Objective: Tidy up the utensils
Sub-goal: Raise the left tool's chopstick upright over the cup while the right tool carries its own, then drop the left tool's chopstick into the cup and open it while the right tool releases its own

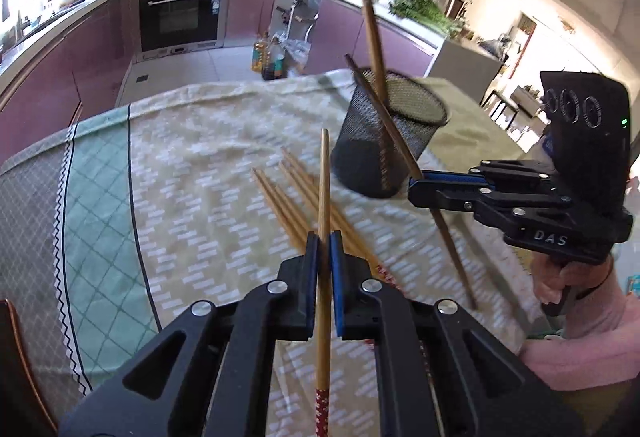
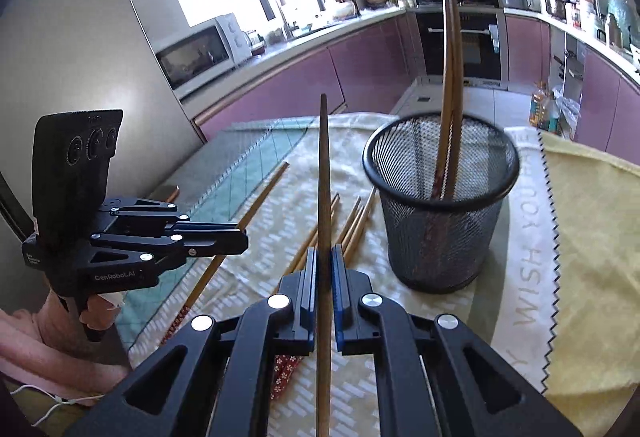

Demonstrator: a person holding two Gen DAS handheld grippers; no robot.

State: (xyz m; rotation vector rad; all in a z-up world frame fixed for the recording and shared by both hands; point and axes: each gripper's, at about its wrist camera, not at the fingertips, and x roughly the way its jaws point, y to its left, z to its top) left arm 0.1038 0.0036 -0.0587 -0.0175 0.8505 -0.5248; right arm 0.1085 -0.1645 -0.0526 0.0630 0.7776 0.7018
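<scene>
My left gripper is shut on a light wooden chopstick that points up and away over the table. My right gripper is shut on a darker chopstick, held beside a black mesh cup. Two chopsticks stand in that cup. Several loose chopsticks lie on the cloth left of the cup. In the left wrist view the right gripper holds its dark chopstick slanted beside the cup. The left gripper shows at the left in the right wrist view.
A patterned green and cream cloth covers the table. A yellow cloth lies to the right. Purple kitchen cabinets and an oven stand behind. Bottles sit on the floor beyond the table.
</scene>
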